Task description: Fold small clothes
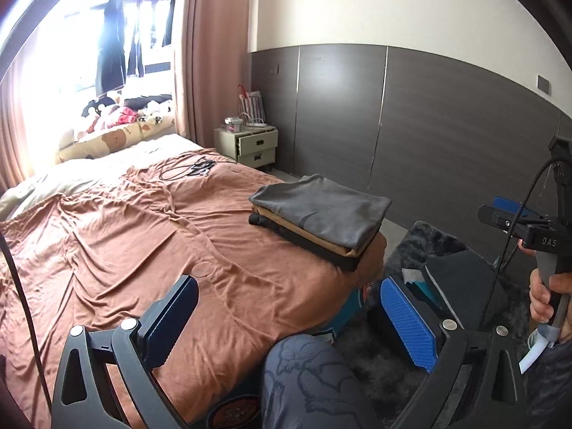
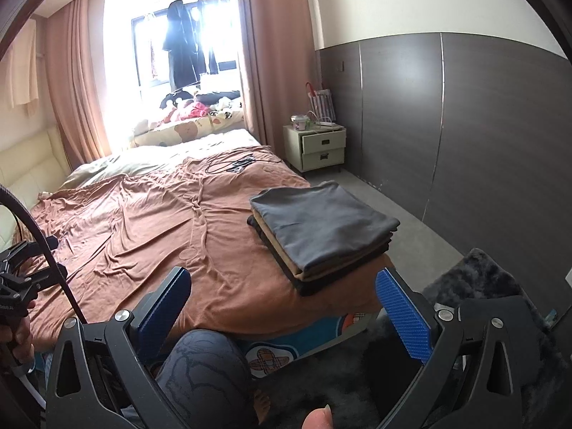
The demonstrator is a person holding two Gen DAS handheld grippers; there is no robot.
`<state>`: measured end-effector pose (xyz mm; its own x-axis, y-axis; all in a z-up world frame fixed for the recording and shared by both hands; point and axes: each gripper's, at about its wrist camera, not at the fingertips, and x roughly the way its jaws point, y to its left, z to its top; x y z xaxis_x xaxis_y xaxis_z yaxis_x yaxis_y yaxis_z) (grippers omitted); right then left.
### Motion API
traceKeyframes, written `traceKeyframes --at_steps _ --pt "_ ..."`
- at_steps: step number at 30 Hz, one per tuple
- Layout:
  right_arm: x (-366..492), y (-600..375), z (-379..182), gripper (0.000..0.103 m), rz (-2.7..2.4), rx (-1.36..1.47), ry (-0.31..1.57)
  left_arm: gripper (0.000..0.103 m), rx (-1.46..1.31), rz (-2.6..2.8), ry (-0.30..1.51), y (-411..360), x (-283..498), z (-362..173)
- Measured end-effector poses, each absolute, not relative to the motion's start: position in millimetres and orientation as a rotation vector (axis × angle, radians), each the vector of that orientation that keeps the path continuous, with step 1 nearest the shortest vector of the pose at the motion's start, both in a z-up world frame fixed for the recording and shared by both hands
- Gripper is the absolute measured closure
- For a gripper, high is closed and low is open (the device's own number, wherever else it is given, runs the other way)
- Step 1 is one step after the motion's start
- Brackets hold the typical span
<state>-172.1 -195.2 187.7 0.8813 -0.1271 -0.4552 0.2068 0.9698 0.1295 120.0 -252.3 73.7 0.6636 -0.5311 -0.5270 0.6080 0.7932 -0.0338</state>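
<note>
Left wrist view: stack of folded clothes (image 1: pixel 318 220) sits on the near right corner of the bed (image 1: pixel 143 243), close to the edge. Three layers visible: grey piece (image 1: pixel 321 207) on top, tan piece (image 1: pixel 332 241) under it, black piece (image 1: pixel 307 245) at the bottom. Edges roughly squared, top piece lies flat with a slight crease.

Right wrist view: same stack (image 2: pixel 321 232) at the bed corner, grey on top, tan and black below; bedcover (image 2: pixel 161 221) is rust-brown and wrinkled all across. Black cable (image 2: pixel 228 164) lies loose on the cover near the far end, well apart from the stack.

Left tool (image 1: pixel 289 321) hangs over the near edge of the bed, jaws spread wide, nothing between them; blue ribbed pad (image 1: pixel 407 325) faces inward. Right tool (image 2: pixel 286 321) likewise released and empty, stack just beyond its right finger. Neither touches the clothes. In the left view the right tool's body shows at far right, gripped by a hand (image 1: pixel 547 300).

Person's knee (image 2: pixel 203 368) in dark patterned fabric sits between the fingers, low in frame. Dark shaggy rug (image 2: pixel 479 279) on the floor right of the bed. Pale nightstand (image 2: pixel 318 148) with one drawer ajar stands by the grey panelled wall. Pink curtains (image 2: pixel 264 53) flank a bright window; dark garments (image 2: pixel 182 43) hang there.
</note>
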Motion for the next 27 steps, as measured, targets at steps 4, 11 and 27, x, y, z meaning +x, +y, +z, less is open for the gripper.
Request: traceKeyframes --at_steps 4,11,27 --pt "-176.8 -184.6 184.6 0.000 -0.179 0.193 0.442 0.000 0.159 -0.605 0.521 -224.9 105.0 69.8" --pt "-178.1 -163.0 171.9 0.000 -0.139 0.211 0.435 0.000 0.112 -0.542 0.492 -178.0 86.2 63.8" --pt "-175.2 -108.8 139.1 0.000 -0.099 0.165 0.420 0.000 0.053 -0.324 0.482 -79.7 49.2 38.9"
